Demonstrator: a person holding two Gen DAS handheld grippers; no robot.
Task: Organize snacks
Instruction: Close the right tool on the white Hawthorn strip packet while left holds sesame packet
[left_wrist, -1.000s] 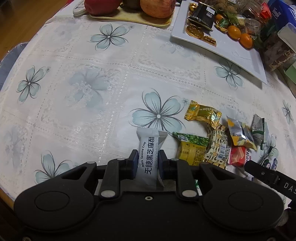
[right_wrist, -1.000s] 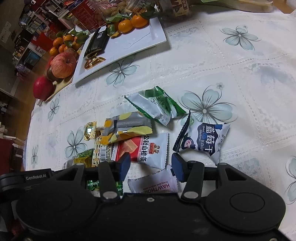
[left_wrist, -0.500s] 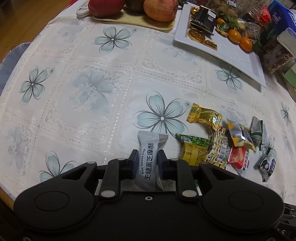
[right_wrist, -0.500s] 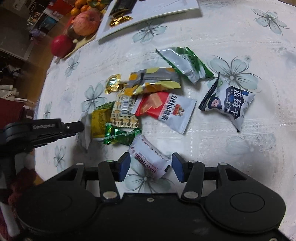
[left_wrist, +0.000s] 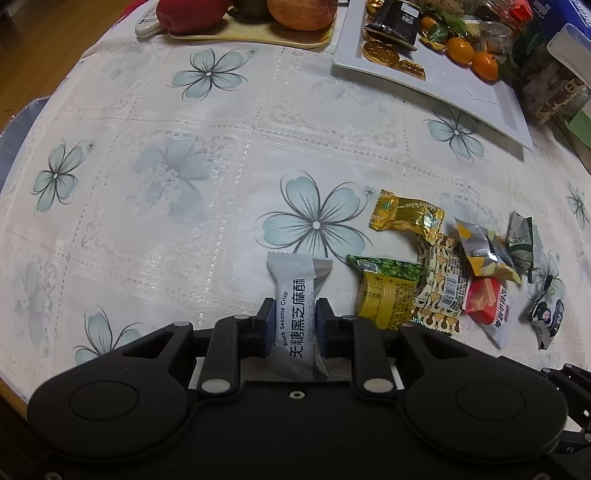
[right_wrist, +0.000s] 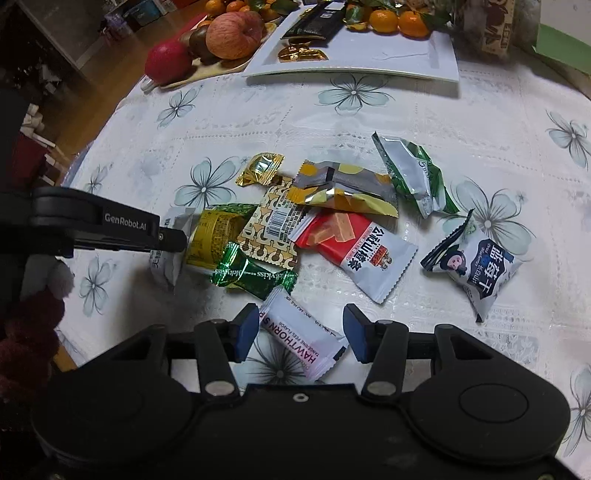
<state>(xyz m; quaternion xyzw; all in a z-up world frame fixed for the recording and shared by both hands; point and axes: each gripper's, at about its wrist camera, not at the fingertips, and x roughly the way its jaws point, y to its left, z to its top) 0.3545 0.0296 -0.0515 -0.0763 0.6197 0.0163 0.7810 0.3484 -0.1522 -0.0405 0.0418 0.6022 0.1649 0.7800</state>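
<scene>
Snacks lie in a loose heap on the desk (left_wrist: 221, 147). The left tongs (left_wrist: 294, 325) are clenched on a grey sesame crisp packet (left_wrist: 297, 295), its long axis running toward 12 o'clock, the heap at its 3 o'clock. The right tongs (right_wrist: 301, 332) stand released around a white hawthorn packet (right_wrist: 301, 341), which lies slantwise from 11 to 5 o'clock; the pads are not pressing it. Judging by this, the right hand is nearer the heap, whose green candy (right_wrist: 255, 275) lies just beyond at 11 o'clock.
</scene>
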